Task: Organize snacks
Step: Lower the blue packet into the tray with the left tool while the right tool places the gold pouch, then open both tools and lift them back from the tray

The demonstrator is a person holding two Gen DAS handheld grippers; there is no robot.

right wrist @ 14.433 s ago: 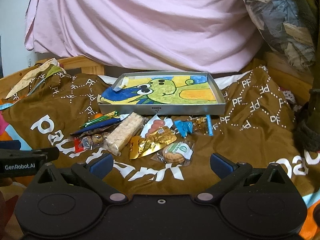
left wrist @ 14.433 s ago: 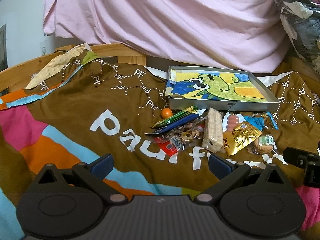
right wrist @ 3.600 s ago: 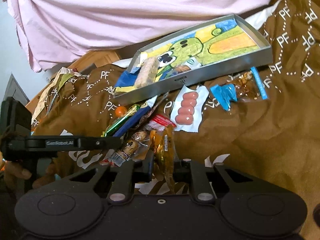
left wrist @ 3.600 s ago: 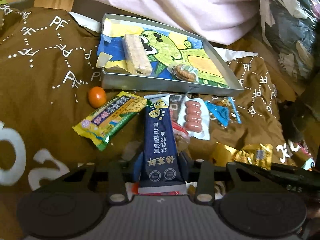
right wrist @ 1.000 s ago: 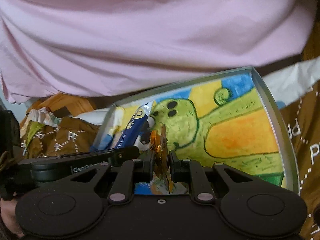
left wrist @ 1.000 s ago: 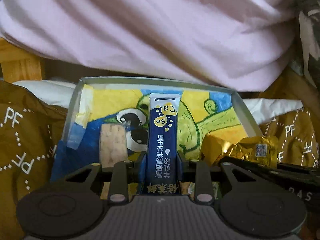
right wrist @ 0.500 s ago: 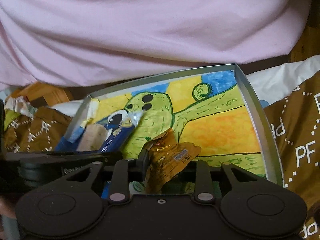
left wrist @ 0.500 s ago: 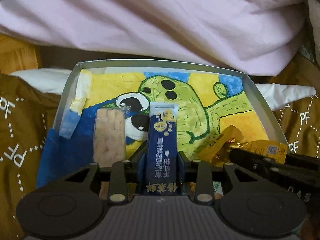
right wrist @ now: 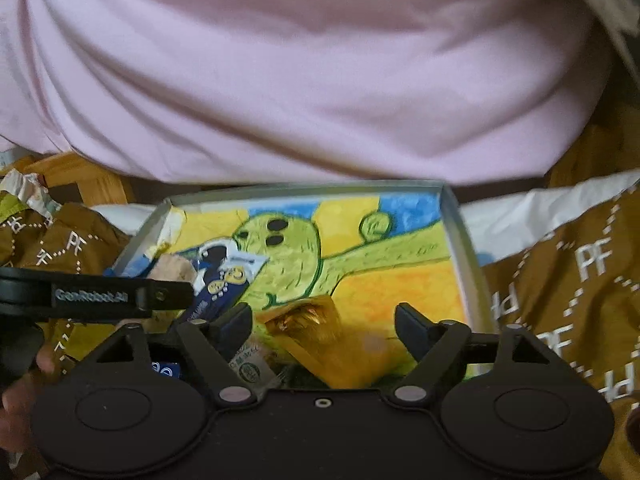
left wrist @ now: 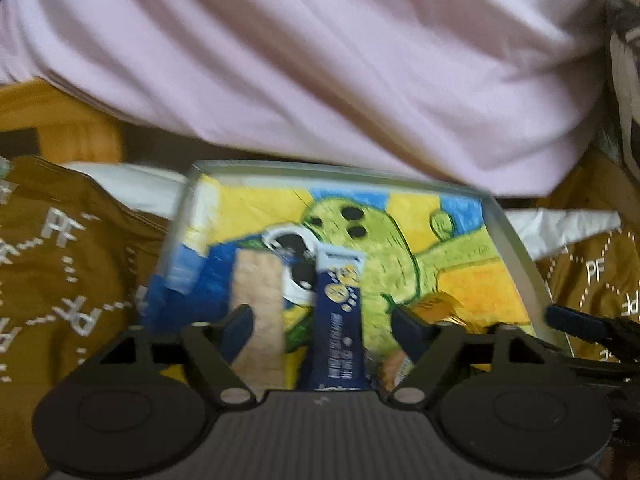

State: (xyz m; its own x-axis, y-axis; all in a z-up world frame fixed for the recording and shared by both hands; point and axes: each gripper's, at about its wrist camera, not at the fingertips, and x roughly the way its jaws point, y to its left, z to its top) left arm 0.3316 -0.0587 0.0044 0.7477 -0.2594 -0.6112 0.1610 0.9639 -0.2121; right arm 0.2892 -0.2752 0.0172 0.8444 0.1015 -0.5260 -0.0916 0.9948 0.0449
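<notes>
Both packets land in the tray!
Left hand-held gripper (left wrist: pixel 322 326) and right hand-held gripper (right wrist: pixel 323 326) gape open; blue sachet (left wrist: pixel 338 320) and gold packet (right wrist: pixel 320 336) lie in the tray (right wrist: pixel 460 240). Back out straight, clear of wrappers.

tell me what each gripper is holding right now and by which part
Nothing is held. The left gripper stands open around the dark blue sachet, the right gripper open around the gold packet; both lie in the tray.
</notes>
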